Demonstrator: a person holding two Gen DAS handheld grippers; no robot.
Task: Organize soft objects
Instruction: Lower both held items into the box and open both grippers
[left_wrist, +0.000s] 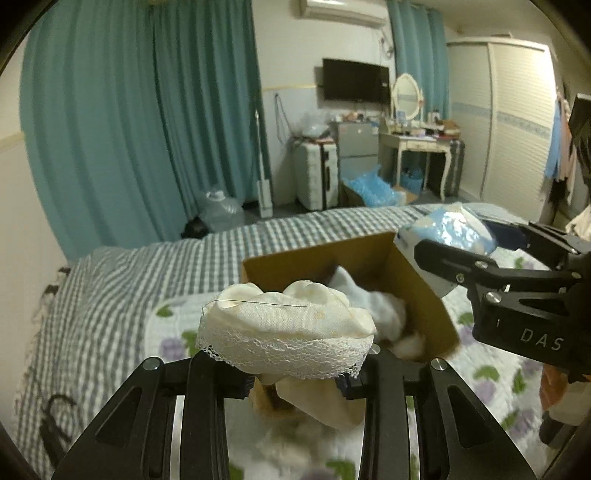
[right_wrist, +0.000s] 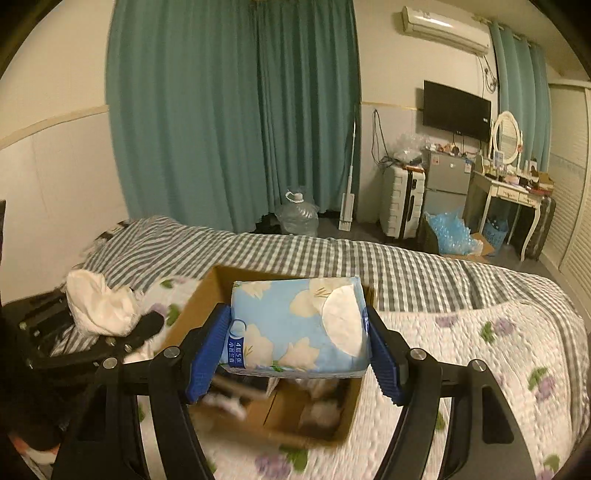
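My left gripper (left_wrist: 295, 373) is shut on a cream cloth with a lace trim (left_wrist: 288, 328) and holds it above the near end of an open cardboard box (left_wrist: 421, 295) on the bed. White soft things (left_wrist: 384, 306) lie inside the box. My right gripper (right_wrist: 299, 350) is shut on a blue floral tissue pack (right_wrist: 295, 325) and holds it over the box (right_wrist: 314, 428). In the left wrist view the right gripper (left_wrist: 469, 243) and the tissue pack (left_wrist: 450, 229) hang over the box's far right corner. In the right wrist view the cloth (right_wrist: 99, 302) shows at the left.
The box stands on a floral quilt (right_wrist: 461, 362) over a grey checked blanket (right_wrist: 332, 254) on the bed. Beyond the bed are teal curtains (right_wrist: 229, 110), a water jug (right_wrist: 297, 216), a white suitcase (right_wrist: 402, 201), a dressing table (right_wrist: 513, 192) and a wardrobe (left_wrist: 517, 118).
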